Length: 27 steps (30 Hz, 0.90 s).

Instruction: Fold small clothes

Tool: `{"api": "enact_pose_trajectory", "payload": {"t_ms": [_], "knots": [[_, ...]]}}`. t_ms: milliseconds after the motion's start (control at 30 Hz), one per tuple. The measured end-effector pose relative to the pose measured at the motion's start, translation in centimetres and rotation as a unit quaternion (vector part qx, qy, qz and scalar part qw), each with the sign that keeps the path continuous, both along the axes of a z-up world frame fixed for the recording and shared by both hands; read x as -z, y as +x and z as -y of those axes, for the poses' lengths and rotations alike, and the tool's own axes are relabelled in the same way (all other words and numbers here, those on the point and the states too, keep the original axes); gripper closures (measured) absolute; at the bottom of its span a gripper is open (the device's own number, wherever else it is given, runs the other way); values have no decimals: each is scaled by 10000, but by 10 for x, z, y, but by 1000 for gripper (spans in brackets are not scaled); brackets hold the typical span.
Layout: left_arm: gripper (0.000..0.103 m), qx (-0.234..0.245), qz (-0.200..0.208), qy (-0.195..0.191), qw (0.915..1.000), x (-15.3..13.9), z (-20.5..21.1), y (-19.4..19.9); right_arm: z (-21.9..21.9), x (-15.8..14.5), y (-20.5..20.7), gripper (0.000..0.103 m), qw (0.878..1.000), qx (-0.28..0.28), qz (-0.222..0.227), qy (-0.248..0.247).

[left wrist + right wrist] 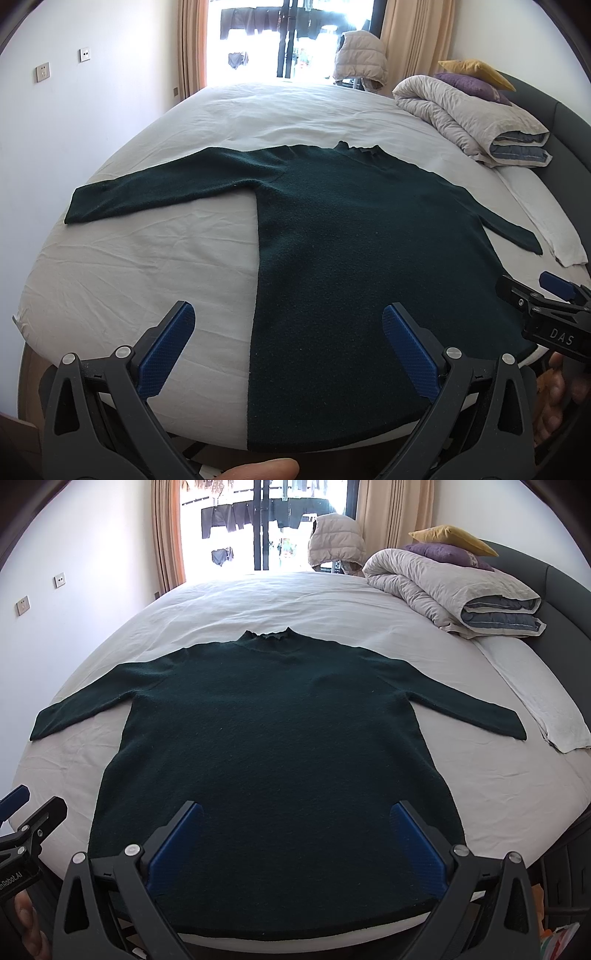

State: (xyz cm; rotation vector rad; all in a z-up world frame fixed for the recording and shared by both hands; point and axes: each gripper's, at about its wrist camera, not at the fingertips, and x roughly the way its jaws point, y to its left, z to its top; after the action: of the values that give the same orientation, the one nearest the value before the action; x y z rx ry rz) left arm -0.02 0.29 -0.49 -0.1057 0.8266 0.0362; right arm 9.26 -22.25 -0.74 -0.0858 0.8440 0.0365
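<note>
Sweater (273,738), dark green with a short ruffled neck, lies flat on the white bed (295,602) in front of me, hem at the near edge, neck toward the window. Starting at the left, its left sleeve (147,188) stretches out straight across the sheet, cuff near the bed's left side. My left gripper (288,350) hovers over the near edge there, fingers spread wide and holding nothing; one blue pad (168,354) sits above bare sheet just left of the sweater's side edge, the other above the lower body of the garment. I cannot tell whether either pad touches the cloth. A fingertip shows at the bottom of the left wrist view.

Moving to the middle, the sweater body spreads smooth across the mattress, shoulders level, neck (269,635) centred. My right gripper (295,845) hangs over the hem, fingers wide apart and empty, both blue pads above the dark fabric near the bottom edge.

Further right, the right sleeve (461,709) angles outward and down, its cuff close to a folded white towel (546,709) that lies along the bed's right side. Behind that, a rolled grey duvet (454,590) sits by the headboard with a purple cushion (443,554) and a yellow cushion (450,537) stacked on it. A pale puffer jacket (336,542) hangs by the window (266,524), beside the curtains.
</note>
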Motion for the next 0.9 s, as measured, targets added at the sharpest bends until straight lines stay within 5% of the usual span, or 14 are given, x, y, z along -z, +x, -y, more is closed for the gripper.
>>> {"api": "enact_pose_trajectory", "payload": {"t_ms": [900], "knots": [[0, -138, 1, -236, 9996, 11, -11, 1, -10, 8, 3, 0, 9999, -38, -131, -103]]}}
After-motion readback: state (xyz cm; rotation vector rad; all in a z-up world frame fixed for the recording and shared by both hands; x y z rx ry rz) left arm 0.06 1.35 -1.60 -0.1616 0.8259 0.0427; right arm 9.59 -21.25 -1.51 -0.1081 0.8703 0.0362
